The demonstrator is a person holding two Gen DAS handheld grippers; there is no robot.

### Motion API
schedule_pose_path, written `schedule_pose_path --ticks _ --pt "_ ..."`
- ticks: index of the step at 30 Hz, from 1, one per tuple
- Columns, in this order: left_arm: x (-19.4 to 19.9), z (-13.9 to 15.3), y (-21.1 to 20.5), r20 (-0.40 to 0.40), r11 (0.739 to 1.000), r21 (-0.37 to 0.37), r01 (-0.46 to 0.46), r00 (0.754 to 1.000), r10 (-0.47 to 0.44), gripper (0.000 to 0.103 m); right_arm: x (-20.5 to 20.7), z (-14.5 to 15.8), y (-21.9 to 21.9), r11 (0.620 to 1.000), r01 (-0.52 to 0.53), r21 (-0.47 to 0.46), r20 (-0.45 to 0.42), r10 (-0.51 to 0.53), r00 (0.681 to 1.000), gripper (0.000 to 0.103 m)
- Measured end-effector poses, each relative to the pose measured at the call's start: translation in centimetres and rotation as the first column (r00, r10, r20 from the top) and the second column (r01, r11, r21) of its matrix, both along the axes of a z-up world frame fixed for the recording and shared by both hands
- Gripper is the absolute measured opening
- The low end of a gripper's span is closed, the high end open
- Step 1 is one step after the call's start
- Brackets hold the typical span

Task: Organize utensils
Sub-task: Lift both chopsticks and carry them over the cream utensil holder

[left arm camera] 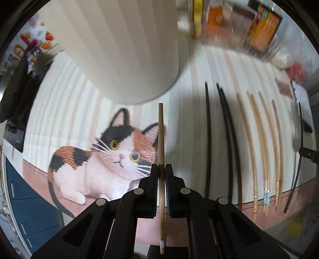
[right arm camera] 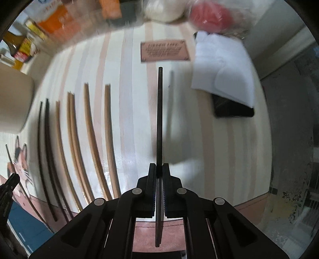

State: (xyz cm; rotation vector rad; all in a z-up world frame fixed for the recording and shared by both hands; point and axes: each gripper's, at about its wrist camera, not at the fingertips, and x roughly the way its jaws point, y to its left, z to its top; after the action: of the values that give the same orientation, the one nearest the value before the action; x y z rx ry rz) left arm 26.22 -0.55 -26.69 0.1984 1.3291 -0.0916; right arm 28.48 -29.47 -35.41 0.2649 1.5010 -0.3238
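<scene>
My left gripper [left arm camera: 161, 169] is shut on a light wooden chopstick [left arm camera: 161, 139] that points forward above the cat placemat [left arm camera: 95, 159], toward a tall cream ribbed holder [left arm camera: 123, 49]. My right gripper [right arm camera: 159, 169] is shut on a black chopstick [right arm camera: 159, 119] held above the striped mat [right arm camera: 129, 119]. Several black chopsticks [left arm camera: 207, 139] and wooden chopsticks [left arm camera: 251, 143] lie in a row on the mat; they also show in the right wrist view [right arm camera: 89, 139]. The cream holder shows at the left edge of the right wrist view [right arm camera: 14, 103].
Blurred food boxes [left arm camera: 259, 29] stand at the back of the table. A white folded cloth [right arm camera: 225, 71] lies over a black object [right arm camera: 233, 109] at the right. A red bag [right arm camera: 211, 18] and a pink label [right arm camera: 164, 50] lie at the far edge.
</scene>
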Motion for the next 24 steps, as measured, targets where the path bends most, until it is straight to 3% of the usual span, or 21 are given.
schedule_pose_path --ticks 3,8,15,24 --pt "-0.7 2.4 0.8 0.043 1.000 -0.004 -0.028 0.999 0.028 0.004 -0.7 1.8 -0.1 1.000 0.007 0.008 0.067 -0.007 0.998 0.006" --pt "1.7 2.0 0.5 0.095 0.998 -0.030 -0.060 0.994 0.063 0.004 -1.8 4.9 0.0 0.999 -0.015 0.041 0.153 0.009 0.988 0.006" --pt "2.3 5.5 0.3 0.184 0.993 -0.082 -0.089 0.977 0.103 0.004 -1.7 8.1 1.0 0.994 -0.051 0.098 0.267 0.023 0.963 0.006" --pt "1.7 14.0 0.8 0.344 0.974 -0.204 -0.102 0.923 0.169 0.004 0.8 15.1 2.9 0.979 -0.145 0.146 0.452 0.065 0.890 0.006"
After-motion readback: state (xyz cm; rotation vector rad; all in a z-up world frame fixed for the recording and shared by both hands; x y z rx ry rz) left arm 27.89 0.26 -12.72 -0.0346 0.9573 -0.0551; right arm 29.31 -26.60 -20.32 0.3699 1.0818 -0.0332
